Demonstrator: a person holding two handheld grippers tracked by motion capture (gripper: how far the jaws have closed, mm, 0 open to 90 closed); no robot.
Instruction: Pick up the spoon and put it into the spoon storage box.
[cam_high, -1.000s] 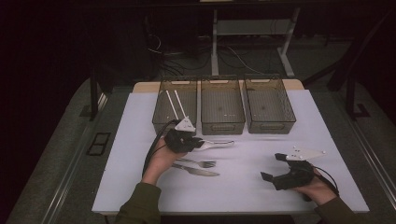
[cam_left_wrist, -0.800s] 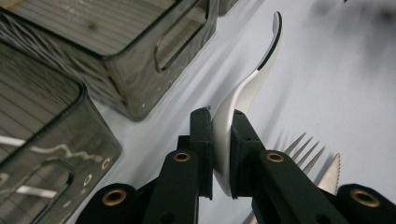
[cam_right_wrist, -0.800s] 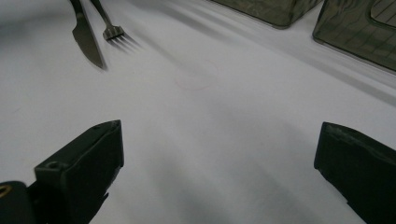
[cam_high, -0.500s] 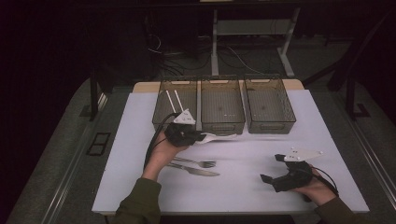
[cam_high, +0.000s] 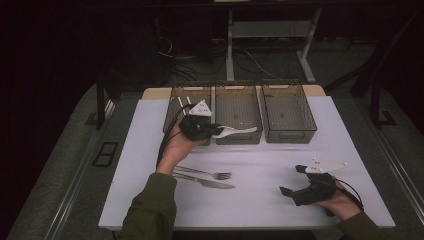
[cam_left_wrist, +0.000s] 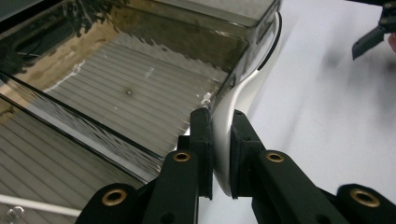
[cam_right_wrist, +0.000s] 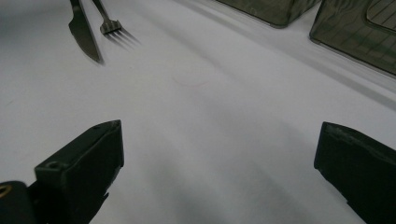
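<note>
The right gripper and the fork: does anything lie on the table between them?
No. In the right gripper view, the white table cover is bare from the open right gripper to the fork and the knife beside it.

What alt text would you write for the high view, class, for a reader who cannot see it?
The left gripper holds a white spoon at the near edge of the middle bin of three dark bins. A fork and knife lie on the white table; the right gripper rests open near its front right.
</note>
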